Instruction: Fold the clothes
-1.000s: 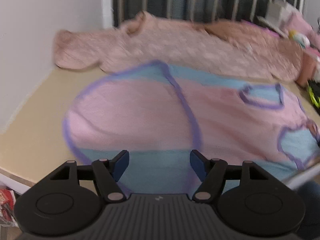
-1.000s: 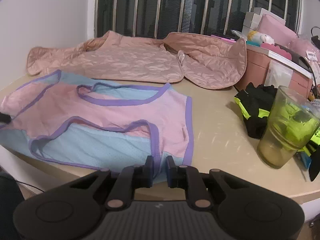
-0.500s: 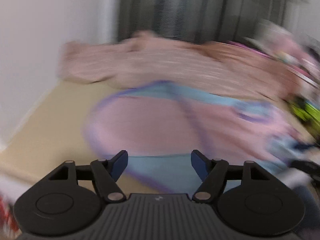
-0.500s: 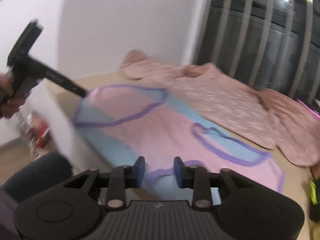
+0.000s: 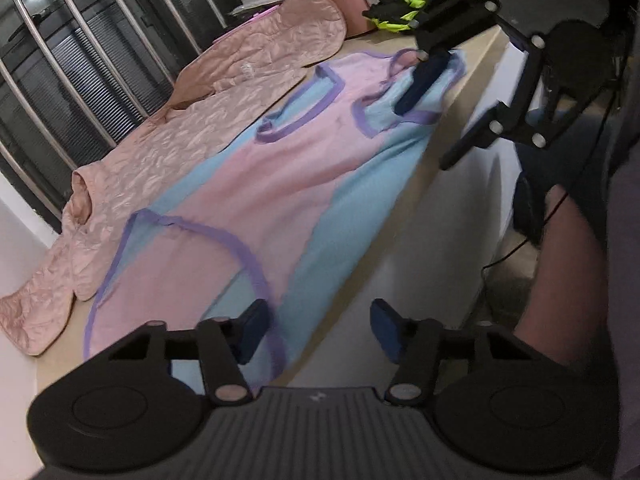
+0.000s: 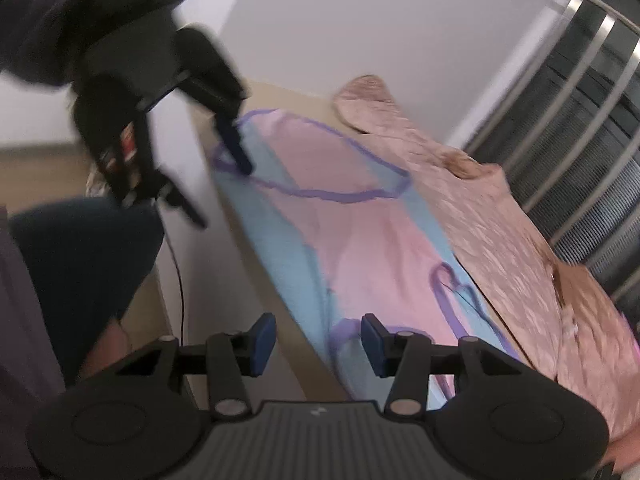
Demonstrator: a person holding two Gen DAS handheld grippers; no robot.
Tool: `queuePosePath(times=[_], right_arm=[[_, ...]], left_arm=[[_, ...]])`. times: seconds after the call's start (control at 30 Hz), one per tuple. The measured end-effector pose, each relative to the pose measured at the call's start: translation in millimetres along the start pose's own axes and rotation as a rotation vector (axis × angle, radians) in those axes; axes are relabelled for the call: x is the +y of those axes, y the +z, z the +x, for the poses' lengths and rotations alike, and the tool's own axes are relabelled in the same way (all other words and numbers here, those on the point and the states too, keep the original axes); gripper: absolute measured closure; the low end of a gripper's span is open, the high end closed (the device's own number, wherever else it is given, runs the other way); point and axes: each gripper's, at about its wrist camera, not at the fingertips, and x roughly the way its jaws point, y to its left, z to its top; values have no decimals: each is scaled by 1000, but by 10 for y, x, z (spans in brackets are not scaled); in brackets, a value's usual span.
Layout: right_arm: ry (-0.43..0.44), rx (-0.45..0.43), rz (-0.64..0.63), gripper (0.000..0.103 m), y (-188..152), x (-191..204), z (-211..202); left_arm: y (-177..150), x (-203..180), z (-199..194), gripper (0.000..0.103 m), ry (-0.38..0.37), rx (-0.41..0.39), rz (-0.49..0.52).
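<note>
A pink and light-blue sleeveless garment with purple trim [image 5: 256, 184] lies flat along the front edge of a beige table [image 5: 404, 184]; it also shows in the right wrist view [image 6: 352, 240]. My left gripper [image 5: 316, 330] is open and empty at the garment's near end, over the table edge. My right gripper [image 6: 318, 338] is open and empty at the opposite end, over the table's front edge. Each gripper shows in the other's view: the right one [image 5: 448, 120] and the left one [image 6: 216, 172], both open.
A quilted peach-pink jacket [image 5: 192, 120] lies spread behind the garment, toward the barred window [image 5: 80, 48]. Pink boxes [image 5: 352, 0] and black and neon-yellow gloves [image 5: 396, 12] sit at the far end. A white wall [image 6: 360, 20] borders the other end.
Both grippers have swung to opposite ends of the garment and now face each other along the table edge. The right gripper has opened from shut. The left stays open.
</note>
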Motion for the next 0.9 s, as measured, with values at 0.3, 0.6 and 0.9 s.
queuePosePath(times=[0.3,0.6,0.9], right_arm=[[27,18,59,98,-98,-105,60],[59,-11,89,99,-2,-482,40],[-136,44,152,80,329,-1342,749]], left_arm=[[-38,252,-114,96,-44,-9,-31],[140,550,-278,98,-81,-105,-67],[485,1354,582,70,-47,32,-199]])
